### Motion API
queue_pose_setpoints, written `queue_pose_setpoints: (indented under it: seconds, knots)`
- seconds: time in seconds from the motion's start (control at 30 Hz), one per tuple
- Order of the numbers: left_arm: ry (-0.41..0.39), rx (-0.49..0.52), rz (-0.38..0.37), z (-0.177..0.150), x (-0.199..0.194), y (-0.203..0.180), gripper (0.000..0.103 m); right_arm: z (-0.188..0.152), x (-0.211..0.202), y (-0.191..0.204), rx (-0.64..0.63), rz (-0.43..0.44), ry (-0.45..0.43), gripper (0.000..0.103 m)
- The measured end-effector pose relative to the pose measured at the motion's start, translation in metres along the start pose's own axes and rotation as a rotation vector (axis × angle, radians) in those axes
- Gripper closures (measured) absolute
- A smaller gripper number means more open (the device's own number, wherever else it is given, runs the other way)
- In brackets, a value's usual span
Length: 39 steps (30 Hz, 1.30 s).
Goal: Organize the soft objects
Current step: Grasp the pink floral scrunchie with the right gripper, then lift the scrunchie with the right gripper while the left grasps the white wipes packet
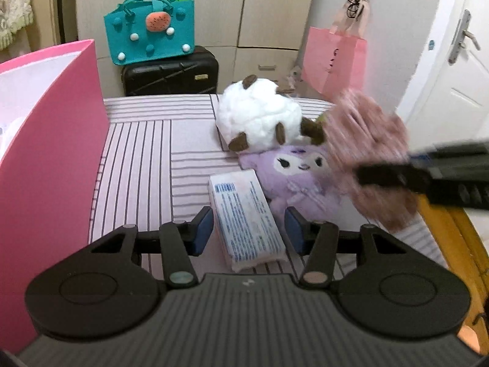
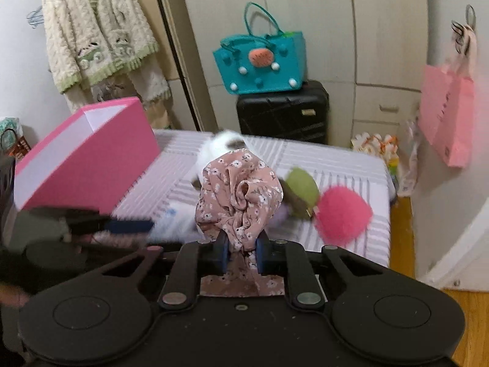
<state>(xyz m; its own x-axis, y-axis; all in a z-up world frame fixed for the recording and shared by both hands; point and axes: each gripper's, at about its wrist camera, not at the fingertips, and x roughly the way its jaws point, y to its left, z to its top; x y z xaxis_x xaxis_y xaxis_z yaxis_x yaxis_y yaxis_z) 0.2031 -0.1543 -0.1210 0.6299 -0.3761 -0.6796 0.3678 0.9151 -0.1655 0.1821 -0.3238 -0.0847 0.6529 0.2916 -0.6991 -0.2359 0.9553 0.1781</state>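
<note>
Striped bed; floral cloth in right gripper.

Home bedroom. Striped bed fills middle. Behind bed: black suitcase with teal felt tote on top, cream wardrobe doors with drawers. Left of bed: fuzzy cardigan on hanger. Right of bed: pink paper bag hung on wall hook, white door with lever handle.

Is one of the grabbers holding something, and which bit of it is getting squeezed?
Yes. The right gripper pinches the bunched pink flowery cloth near its lower end, with most of it puffing out beyond the fingers. The left gripper is open around the tissue pack, holding nothing.
</note>
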Motion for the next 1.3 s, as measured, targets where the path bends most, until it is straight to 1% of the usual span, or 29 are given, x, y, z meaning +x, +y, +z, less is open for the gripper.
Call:
queue_pose_setpoints:
  seconds: [0.17,0.3,0.4,0.53,0.63,0.7,0.73,0.77,0.8,1.2,1.3]
  knots:
    - [-0.032,-0.001,0.071,0.004,0.008,-0.003,0.052,-0.018,-0.005,-0.001,0.023,-0.002,0.026,0.083]
    - [-0.024,-0.033,0.085,0.009,0.016,-0.001,0.053,-0.030,-0.007,-0.003,0.045,0.010,0.037,0.083]
    - [0.001,0.006,0.106,0.010,0.022,-0.007,0.051,-0.037,-0.006,-0.003,0.061,0.016,0.046,0.083]
    - [0.008,0.011,0.128,0.007,0.022,-0.009,0.050,-0.042,-0.006,0.000,0.063,0.029,0.059,0.083]
    - [0.022,0.047,0.158,0.006,0.026,-0.012,0.049,-0.045,-0.005,0.002,0.058,0.035,0.065,0.083]
    - [0.012,0.086,0.179,0.004,0.027,-0.016,0.054,-0.047,-0.004,0.003,0.058,0.028,0.069,0.083]
    - [0.010,0.085,0.183,0.004,0.027,-0.016,0.060,-0.048,-0.003,0.003,0.057,0.025,0.070,0.082]
    - [0.008,0.080,0.180,0.003,0.027,-0.016,0.063,-0.049,-0.004,0.004,0.056,0.023,0.071,0.082]
    - [0.008,0.079,0.174,0.003,0.026,-0.015,0.063,-0.049,-0.004,0.004,0.056,0.022,0.071,0.082]
    - [0.041,0.062,0.093,-0.006,0.002,-0.005,0.064,-0.055,-0.009,0.015,0.036,0.010,0.082,0.080]
    - [0.041,0.077,0.069,-0.009,-0.008,-0.007,0.064,-0.057,-0.010,0.020,0.031,0.006,0.091,0.080]
